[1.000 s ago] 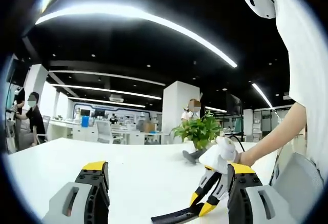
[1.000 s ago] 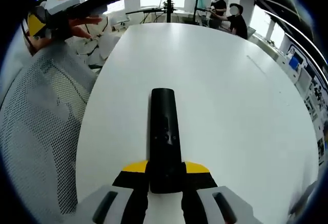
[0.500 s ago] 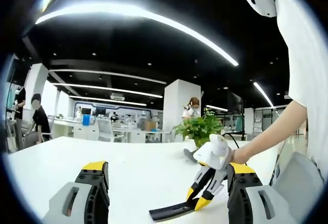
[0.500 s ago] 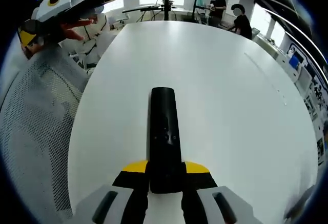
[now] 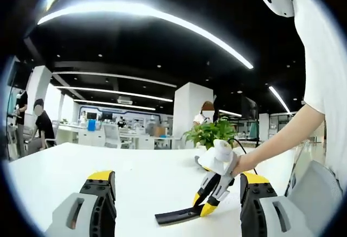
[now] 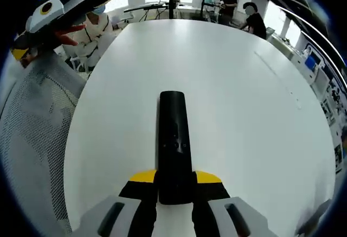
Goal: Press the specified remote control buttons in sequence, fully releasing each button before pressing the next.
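Slim black plastic remote control (image 6: 173, 139), near end hidden between the clenched right claw (image 6: 174, 185), over white counter (image 6: 244, 112); buttons indistinct; left claw (image 5: 176, 193) released, empty.

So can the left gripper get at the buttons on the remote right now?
Probably yes. The right gripper holds the remote out over the white table, and nothing covers its button face; the left gripper is open and empty.

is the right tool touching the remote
Touching. In the right gripper view the right tool has its yellow-tipped jaws closed against both sides of the black remote, no gap showing.
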